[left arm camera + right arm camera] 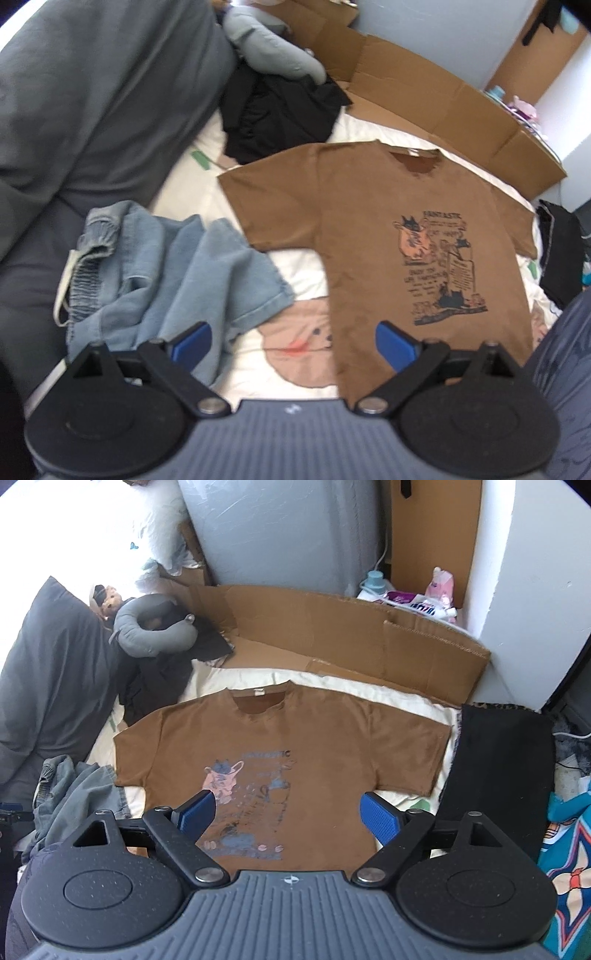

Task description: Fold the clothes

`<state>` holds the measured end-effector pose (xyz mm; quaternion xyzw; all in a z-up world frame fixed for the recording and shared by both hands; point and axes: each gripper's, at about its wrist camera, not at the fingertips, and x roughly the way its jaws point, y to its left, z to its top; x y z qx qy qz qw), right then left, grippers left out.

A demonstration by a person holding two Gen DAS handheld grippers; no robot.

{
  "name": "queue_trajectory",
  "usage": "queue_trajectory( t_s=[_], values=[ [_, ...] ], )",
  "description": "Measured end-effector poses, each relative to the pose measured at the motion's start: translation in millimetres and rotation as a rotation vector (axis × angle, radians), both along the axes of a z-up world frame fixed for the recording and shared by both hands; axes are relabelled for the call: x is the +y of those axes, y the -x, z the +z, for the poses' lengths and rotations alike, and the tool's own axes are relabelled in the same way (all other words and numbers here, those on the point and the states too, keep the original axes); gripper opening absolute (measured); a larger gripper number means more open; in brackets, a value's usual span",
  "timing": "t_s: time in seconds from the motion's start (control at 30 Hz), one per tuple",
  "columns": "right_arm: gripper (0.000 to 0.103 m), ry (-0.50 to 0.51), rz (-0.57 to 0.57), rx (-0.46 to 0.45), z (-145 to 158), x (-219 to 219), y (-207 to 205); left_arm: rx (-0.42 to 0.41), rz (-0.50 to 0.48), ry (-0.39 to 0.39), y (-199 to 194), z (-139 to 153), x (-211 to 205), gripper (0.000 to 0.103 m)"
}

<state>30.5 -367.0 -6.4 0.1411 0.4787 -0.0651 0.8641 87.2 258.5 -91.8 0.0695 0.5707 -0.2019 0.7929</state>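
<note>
The brown T-shirt [295, 746] lies flat on the cream bedsheet [406, 698], print up. My right gripper [290, 814] hovers spread wide above its lower half; my left gripper [293, 345], equally wide, hangs beside its hem, empty.

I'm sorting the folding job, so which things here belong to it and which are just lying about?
For the job: brown T-shirt spread flat, light denim shorts, black garment pile, left gripper, right gripper.

Lying about: neck pillow, cardboard, teddy bear.
</note>
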Motion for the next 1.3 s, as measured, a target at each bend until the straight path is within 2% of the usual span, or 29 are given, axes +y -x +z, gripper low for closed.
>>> queue_trajectory(
  t_s=[0.2, 0.33, 0.47, 0.63, 0.9, 1.07, 1.3],
  values=[
    [0.09, -0.022, 0.02, 0.005, -14, -3, -3, 0.017, 0.032, -0.016, -5, -7, 7, 0.097],
    [0.09, -0.06, 0.017, -0.003, -31, -18, -5, 0.053, 0.097, 0.04, -14, -19, 5, 0.097],
    [0.09, -0.07, -0.008, -0.009, -51, -38, -8, 0.079, 0.135, 0.016, -25, -31, -8, 0.097],
    [0.09, -0.112, -0.048, -0.056, -72, -62, -11, 0.048, 0.172, 0.007, -49, -24, -29, 0.097],
    [0.09, -0.146, -0.027, -0.023, -118, -86, -32, 0.046, 0.168, -0.032, -93, -14, -95, 0.097],
    [0.09, -0.118, -0.002, 0.054, -147, -80, -43, 0.029, 0.126, -0.047, -118, 8, -158, 0.097],
    [0.09, -0.095, 0.049, 0.035, -145, -67, -56, 0.031, 0.08, -0.036, -148, 48, -251, 0.097]
  ],
)
